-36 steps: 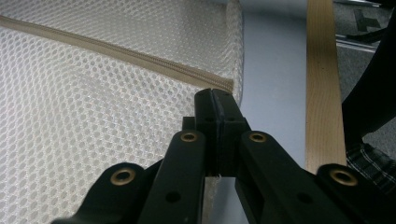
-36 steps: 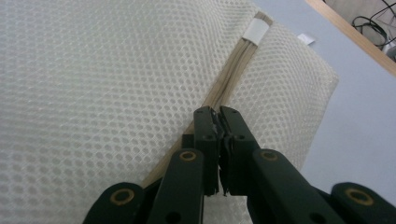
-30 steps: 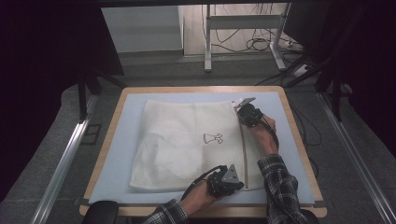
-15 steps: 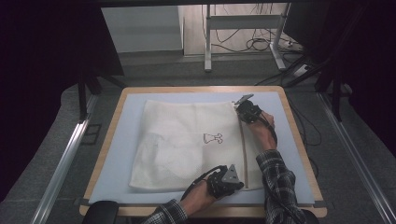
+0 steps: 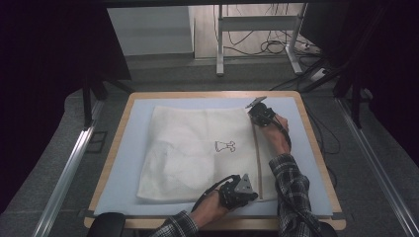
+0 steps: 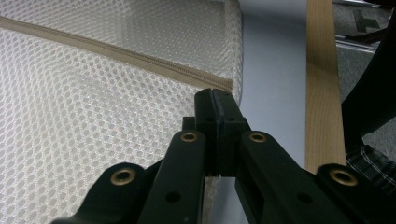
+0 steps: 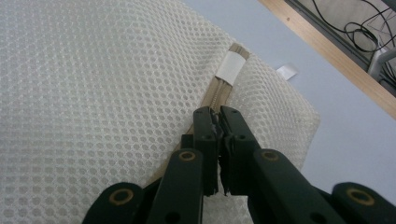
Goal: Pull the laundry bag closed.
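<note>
Mesh laundry bag (image 5: 197, 148), flat on the blue mat (image 5: 123, 148): nothing has shifted in the last second, your left gripper (image 6: 217, 100) clamped on the near zipper (image 6: 116, 51) end, your right gripper (image 7: 215, 116) pinching the zipper pull near the far end, ready to slide.

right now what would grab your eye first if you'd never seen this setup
A big white mesh bag lies flat across the pale blue mat on the wooden table, with a small dark print near its middle. A tan zipper runs along its right side, and both grippers are shut on it: the right gripper pinches the zipper near its far end, the left gripper clamps the near end by the bag's corner.
</note>
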Tool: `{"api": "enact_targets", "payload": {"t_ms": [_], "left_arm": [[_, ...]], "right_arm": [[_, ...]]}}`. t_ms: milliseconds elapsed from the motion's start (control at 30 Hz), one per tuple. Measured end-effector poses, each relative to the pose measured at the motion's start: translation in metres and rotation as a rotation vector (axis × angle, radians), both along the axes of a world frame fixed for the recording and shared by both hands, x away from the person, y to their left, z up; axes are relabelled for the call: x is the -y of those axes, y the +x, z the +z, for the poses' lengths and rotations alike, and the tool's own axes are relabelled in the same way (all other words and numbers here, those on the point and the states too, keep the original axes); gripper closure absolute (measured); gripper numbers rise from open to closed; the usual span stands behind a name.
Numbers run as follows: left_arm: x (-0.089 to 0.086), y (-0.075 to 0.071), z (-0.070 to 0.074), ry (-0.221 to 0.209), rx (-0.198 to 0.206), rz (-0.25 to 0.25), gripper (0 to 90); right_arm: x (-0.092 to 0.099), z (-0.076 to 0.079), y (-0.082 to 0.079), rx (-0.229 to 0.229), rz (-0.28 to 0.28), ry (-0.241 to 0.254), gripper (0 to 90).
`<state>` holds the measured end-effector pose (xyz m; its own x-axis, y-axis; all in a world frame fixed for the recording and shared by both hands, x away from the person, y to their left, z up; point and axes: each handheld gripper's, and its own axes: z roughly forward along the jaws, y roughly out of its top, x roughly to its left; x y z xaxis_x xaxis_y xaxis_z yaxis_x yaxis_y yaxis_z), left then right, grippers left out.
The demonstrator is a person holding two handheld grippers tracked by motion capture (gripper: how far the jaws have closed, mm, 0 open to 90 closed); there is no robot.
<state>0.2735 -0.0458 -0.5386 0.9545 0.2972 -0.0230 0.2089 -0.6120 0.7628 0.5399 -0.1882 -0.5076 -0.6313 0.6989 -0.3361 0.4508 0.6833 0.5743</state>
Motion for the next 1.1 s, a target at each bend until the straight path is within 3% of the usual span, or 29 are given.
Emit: {"api": "enact_targets", "payload": {"t_ms": [667,867,1100], "left_arm": [[0.0,0.0,0.0,0.0,-0.002,0.0,89.7],[0.0,0.0,0.0,0.0,-0.004,0.0,89.8],[0.0,0.001,0.0,0.001,-0.01,0.0,89.7]], "right_arm": [[-0.01,-0.001,0.018,0.014,-0.011,-0.032,84.9],[-0.009,-0.003,0.022,0.017,-0.019,-0.021,84.6],[-0.005,-0.005,0.025,0.009,-0.068,0.042,83.6]]}}
